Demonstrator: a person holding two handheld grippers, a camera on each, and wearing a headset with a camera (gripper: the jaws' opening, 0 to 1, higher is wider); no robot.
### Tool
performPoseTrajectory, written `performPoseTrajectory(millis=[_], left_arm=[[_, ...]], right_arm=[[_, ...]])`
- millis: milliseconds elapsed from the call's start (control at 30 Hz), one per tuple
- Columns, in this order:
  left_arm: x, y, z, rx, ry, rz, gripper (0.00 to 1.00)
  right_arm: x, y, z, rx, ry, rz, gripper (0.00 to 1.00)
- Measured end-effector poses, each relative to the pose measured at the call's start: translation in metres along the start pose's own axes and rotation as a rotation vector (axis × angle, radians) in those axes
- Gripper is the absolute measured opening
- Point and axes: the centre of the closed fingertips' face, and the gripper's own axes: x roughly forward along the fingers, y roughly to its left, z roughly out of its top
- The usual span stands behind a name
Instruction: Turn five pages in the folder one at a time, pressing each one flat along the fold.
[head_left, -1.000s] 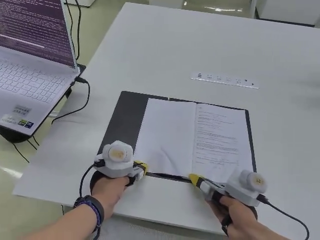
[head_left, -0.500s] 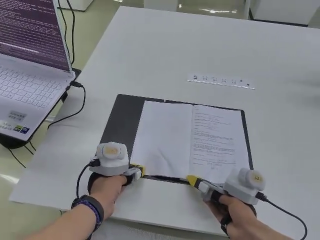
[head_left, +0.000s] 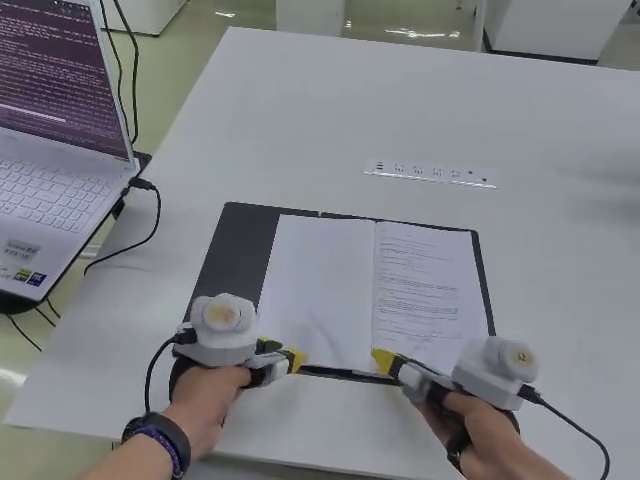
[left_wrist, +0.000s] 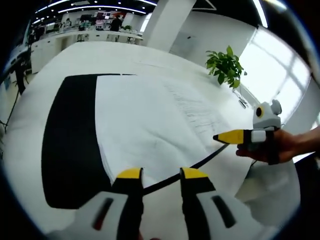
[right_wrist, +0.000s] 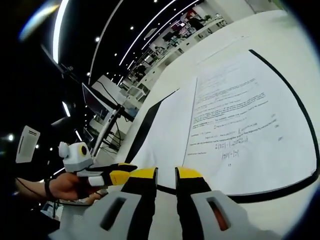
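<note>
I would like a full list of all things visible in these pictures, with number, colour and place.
table: 1, white, under the folder
folder: 1, black, open, near the table's front edge
blank page: 1, white, folder's left half
printed page: 1, white, folder's right half
laptop: 1, white, open, far left
cable: 1, black, plugged into the laptop
socket strip: 1, pale, behind the folder
plant: 1, green, background
left gripper: 1, grey with yellow tips, folder's near edge
right gripper: 1, same colours, folder's near edge
left hand, right hand: 2, holding the grippers
</note>
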Motion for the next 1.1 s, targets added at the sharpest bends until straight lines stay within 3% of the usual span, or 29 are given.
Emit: performPoseTrajectory(millis=[67,400,733,900,1100], left_arm=[[-0.002,-0.002,0.003,0.038,0.004,-0.001,0.29],[-0.024,-0.009,0.029,0.096,-0.037,-0.021,0.39],[-0.048,-0.005,0.048,0.15,-0.056,-0.023,0.45],[-0.061,0.001,0.055,0.159,-0.072,-0.011,0.46],[-0.077,0.004,0.059,0.175,-0.086,-0.005,0.5]], right_arm=[[-0.002,0.001,0.003,-0.01,-0.002,0.001,0.15],[-0.023,-0.002,0.015,-0.152,0.031,-0.008,0.28],[-0.058,-0.01,0.045,-0.223,-0.053,-0.048,0.37],[-0.076,-0.015,0.051,-0.265,-0.065,-0.091,0.39],[-0.096,-0.016,0.059,-0.258,-0.118,-0.127,0.43]])
